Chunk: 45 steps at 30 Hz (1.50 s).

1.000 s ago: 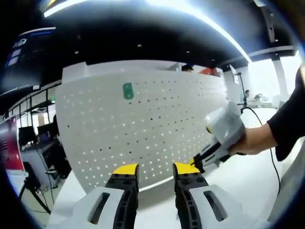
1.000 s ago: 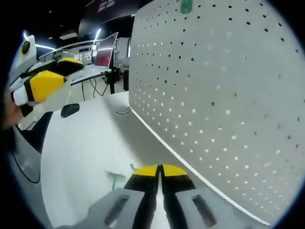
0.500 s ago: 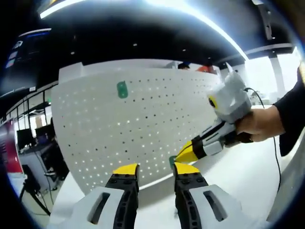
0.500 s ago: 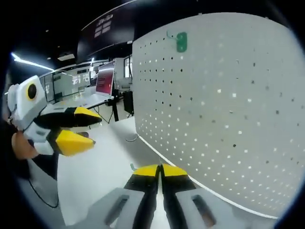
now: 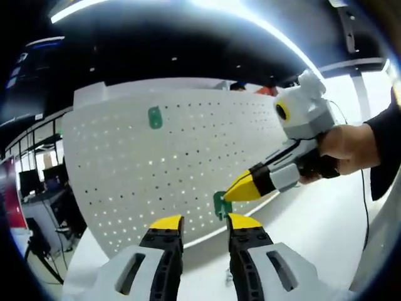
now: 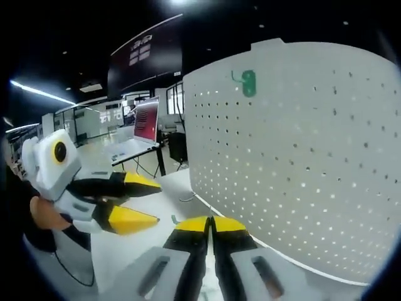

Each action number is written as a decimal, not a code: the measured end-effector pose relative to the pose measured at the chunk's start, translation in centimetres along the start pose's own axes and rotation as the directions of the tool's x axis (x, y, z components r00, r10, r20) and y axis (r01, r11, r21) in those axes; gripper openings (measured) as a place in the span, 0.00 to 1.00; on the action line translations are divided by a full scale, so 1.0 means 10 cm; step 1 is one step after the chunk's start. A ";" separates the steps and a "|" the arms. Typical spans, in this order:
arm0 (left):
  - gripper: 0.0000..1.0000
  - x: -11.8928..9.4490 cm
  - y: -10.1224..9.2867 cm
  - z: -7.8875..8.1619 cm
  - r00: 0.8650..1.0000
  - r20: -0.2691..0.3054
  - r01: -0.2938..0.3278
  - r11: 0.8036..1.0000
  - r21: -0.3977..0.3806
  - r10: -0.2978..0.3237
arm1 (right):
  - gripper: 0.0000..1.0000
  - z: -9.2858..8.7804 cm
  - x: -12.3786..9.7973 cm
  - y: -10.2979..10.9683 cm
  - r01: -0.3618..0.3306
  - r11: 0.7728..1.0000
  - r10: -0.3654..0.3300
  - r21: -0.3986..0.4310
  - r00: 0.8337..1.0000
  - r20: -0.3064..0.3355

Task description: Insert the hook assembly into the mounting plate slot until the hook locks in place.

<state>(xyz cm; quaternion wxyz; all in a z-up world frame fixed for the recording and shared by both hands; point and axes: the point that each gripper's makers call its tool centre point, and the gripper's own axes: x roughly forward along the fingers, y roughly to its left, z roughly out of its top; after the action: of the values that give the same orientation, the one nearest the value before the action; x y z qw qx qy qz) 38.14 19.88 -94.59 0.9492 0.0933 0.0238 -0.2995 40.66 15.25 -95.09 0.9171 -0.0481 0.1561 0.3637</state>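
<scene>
Hook (image 5: 220, 205) pinched in right gripper (image 6: 211, 221), nearing board (image 5: 188, 163).
I'm aiming its tip squarely at a hole ahead; left gripper (image 5: 203, 221) is idling spread.

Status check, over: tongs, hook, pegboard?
Right tongs shut on green hook. Left tongs open, empty. Pegboard unobstructed, one green hook already mounted.
</scene>
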 end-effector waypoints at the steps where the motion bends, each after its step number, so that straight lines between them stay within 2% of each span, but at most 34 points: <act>1: 0.26 0.00 -0.01 0.01 1.000 0.002 0.003 1.000 0.003 -0.003 | 0.00 0.01 0.00 0.01 -0.001 1.000 0.001 -0.001 1.000 0.001; 16: 0.16 -0.01 -0.04 0.06 1.000 0.022 0.019 1.000 0.013 -0.020 | 0.00 0.11 -0.03 0.28 -0.053 0.998 0.053 0.016 0.998 0.024; 31: 0.06 -0.01 -0.10 0.09 0.999 0.029 0.044 0.998 0.038 -0.045 | 0.00 0.12 -0.05 0.38 -0.062 0.998 0.061 0.027 0.998 0.027; 45: 0.05 0.00 -0.12 0.10 0.998 0.032 0.053 0.998 0.042 -0.055 | 0.00 0.14 -0.06 0.40 -0.064 0.997 0.063 0.032 0.998 0.030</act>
<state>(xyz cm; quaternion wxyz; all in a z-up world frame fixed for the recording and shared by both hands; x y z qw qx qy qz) 37.41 18.76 -93.81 0.9389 0.1071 0.0043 -0.3270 37.85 18.06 -93.47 0.9080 -0.0227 0.1501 0.3905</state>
